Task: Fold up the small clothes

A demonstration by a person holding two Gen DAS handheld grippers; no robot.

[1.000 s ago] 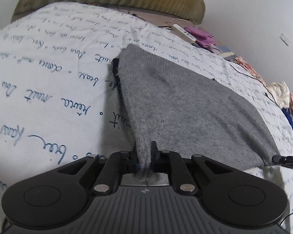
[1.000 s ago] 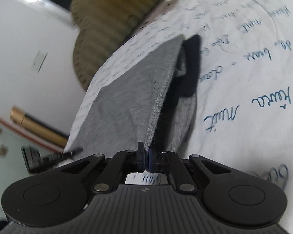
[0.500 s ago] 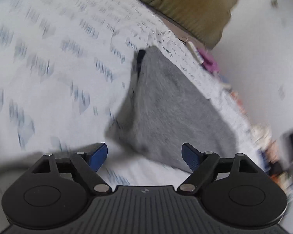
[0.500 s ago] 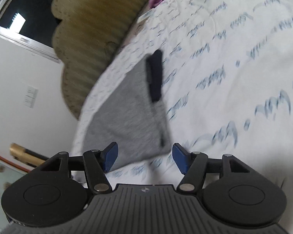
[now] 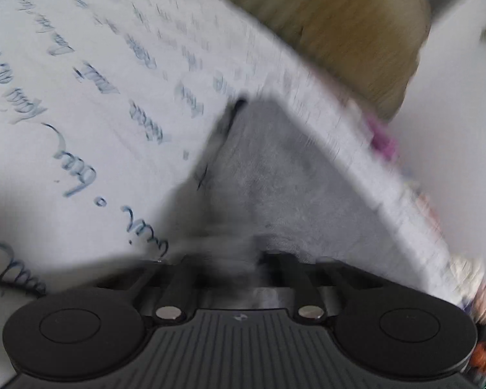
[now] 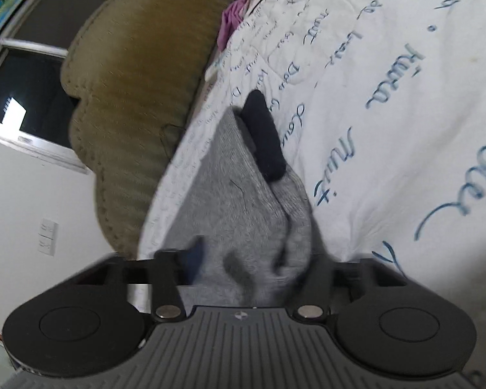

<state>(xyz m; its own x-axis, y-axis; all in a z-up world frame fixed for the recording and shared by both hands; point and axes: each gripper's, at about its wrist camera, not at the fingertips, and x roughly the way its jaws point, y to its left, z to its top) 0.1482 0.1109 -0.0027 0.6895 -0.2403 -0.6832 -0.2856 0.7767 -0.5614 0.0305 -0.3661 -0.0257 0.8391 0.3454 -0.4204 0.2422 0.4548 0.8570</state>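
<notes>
Both grippers had dropped back onto the grey garment [image 6: 239,214]; my right gripper [image 6: 252,265] straddled it, fingers apart, while blur hid my left gripper [image 5: 233,259].

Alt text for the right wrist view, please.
The right gripper straddles the near edge of a folded grey garment with a dark band, lying on a white bedspread printed with blue script. An olive headboard stands behind.

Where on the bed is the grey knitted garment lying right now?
The grey knitted garment lies on the white script-printed bedspread, mid-frame in both wrist views, near the bed edge facing the olive headboard, its dark navy band at the far end.
</notes>
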